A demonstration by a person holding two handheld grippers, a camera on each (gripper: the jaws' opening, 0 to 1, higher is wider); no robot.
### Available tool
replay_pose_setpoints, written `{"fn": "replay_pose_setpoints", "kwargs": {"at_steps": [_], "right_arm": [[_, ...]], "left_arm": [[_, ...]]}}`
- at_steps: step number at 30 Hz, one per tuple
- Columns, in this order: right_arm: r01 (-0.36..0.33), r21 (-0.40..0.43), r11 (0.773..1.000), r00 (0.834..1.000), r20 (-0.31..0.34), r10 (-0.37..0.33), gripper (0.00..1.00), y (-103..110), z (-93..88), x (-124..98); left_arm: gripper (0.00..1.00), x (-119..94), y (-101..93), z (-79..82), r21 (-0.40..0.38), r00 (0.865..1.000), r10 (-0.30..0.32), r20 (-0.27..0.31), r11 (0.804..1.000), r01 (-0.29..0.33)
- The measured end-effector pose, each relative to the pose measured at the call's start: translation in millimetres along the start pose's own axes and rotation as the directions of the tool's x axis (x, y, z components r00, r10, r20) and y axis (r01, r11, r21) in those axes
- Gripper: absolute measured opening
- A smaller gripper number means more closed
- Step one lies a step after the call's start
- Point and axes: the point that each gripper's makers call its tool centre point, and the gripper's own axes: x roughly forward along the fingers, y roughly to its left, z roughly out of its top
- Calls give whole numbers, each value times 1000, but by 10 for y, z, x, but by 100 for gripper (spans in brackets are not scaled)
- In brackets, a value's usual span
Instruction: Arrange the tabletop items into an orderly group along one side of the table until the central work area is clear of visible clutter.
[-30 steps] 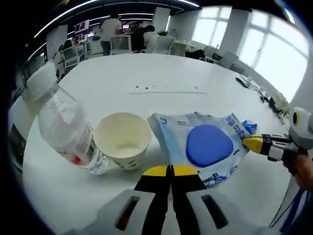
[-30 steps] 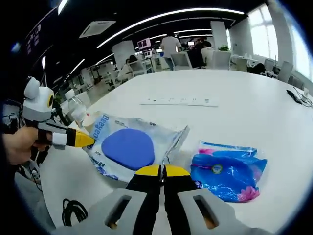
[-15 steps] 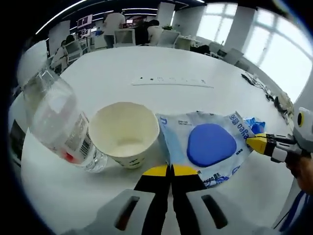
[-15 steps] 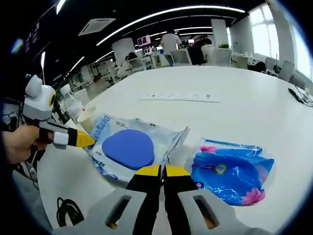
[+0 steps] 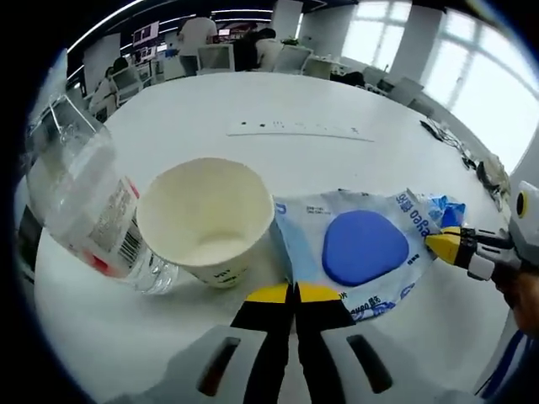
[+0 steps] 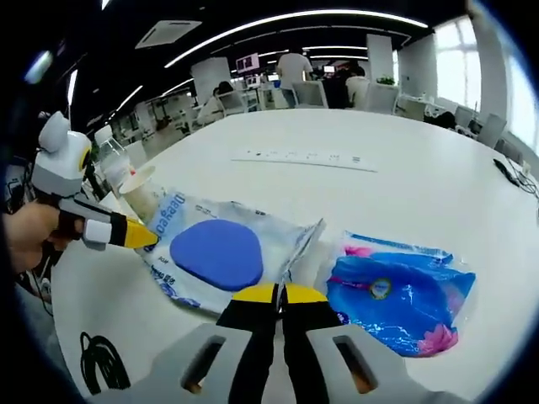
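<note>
Left gripper (image 5: 294,290): jaws closed tip to tip, nothing visibly between them, poised at the near edge of the clear packet with the blue pad (image 5: 358,252). Right gripper (image 6: 283,292): jaws likewise pressed together, tips at the same packet's (image 6: 223,252) opposite edge; whether they pinch the film cannot be told.

In the left gripper view, the paper cup (image 5: 206,219) stands at 10 o'clock from the jaws, touching the packet's edge; the plastic water bottle (image 5: 80,206) leans just beside the cup at 9 o'clock. In the right gripper view, the blue packet (image 6: 396,295) lies at 2 o'clock, just beside the clear packet. A white power strip (image 5: 295,129) lies well apart at 12 o'clock, mid-table (image 5: 168,118).

Assessment: grouping is under way; four items already cluster along the near side. The next move appears to call for nudging the clear packet tight against the cup, without tipping the cup or the leaning bottle.
</note>
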Motion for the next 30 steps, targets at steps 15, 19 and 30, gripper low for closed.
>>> {"fn": "replay_pose_setpoints", "kwargs": {"at_steps": [15,19,30], "right_arm": [[25,-100,995,1000,-12,-26,3,0,-64,38],[55,-199,978,998,12,-54,24,-37,-36,39],[10,-187,982,998,55,0,38,132,44,-44]], "left_arm": [[0,32,36,-24,-24,1000,25,0,999,-25],[0,29,37,-28,-45,1000,24,1,999,-24],[12,-112,35,44,-56,998,46,46,997,-44]]}}
